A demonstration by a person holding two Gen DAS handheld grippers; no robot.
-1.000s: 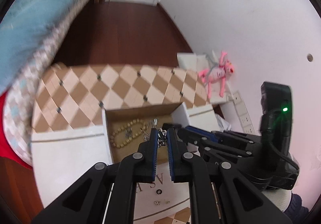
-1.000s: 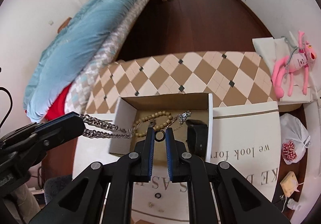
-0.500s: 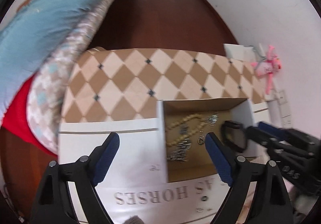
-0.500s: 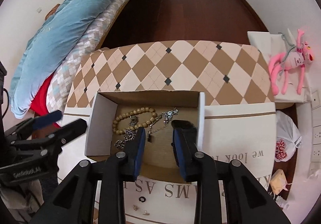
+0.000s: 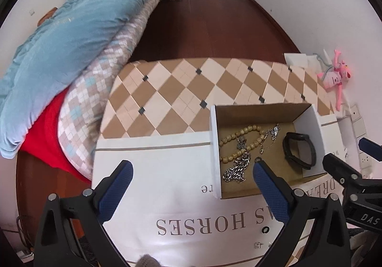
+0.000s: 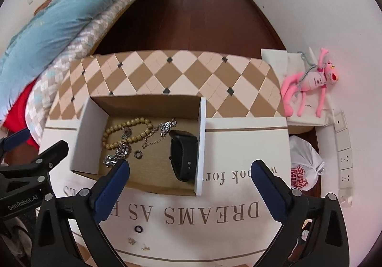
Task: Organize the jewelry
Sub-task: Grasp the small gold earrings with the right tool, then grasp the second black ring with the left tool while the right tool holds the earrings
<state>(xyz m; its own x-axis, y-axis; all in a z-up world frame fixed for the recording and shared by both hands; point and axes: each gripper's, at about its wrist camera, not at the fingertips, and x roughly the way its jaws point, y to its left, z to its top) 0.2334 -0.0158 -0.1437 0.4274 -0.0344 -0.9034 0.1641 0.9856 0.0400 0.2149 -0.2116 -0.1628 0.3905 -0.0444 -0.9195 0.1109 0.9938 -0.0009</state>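
An open cardboard box (image 6: 201, 138) (image 5: 213, 145) sits on a white printed cloth. Inside lie a wooden bead bracelet (image 6: 129, 123) (image 5: 238, 132), a silver chain (image 6: 118, 153) (image 5: 237, 167), a thin chain with a silver charm (image 6: 164, 127) (image 5: 273, 132), a dark ring (image 6: 138, 154) and a black wristband (image 6: 183, 155) (image 5: 298, 153). A second dark ring (image 6: 138, 228) (image 5: 265, 230) and small earrings (image 6: 137, 243) (image 5: 257, 245) lie on the cloth in front of the box. My left gripper (image 5: 191, 189) and right gripper (image 6: 191, 187) are both wide open and empty, held back above the cloth.
A diamond-patterned board (image 6: 181, 75) lies behind the box. A bed with a blue quilt (image 5: 66, 28) is at the left. A pink plush toy (image 6: 308, 83), a plastic bag (image 6: 305, 169) and wall sockets (image 6: 343, 145) are at the right.
Both grippers opened wide and drew back from the box. The silver chain left my left gripper and the dark ring left my right gripper; both now lie inside the box.
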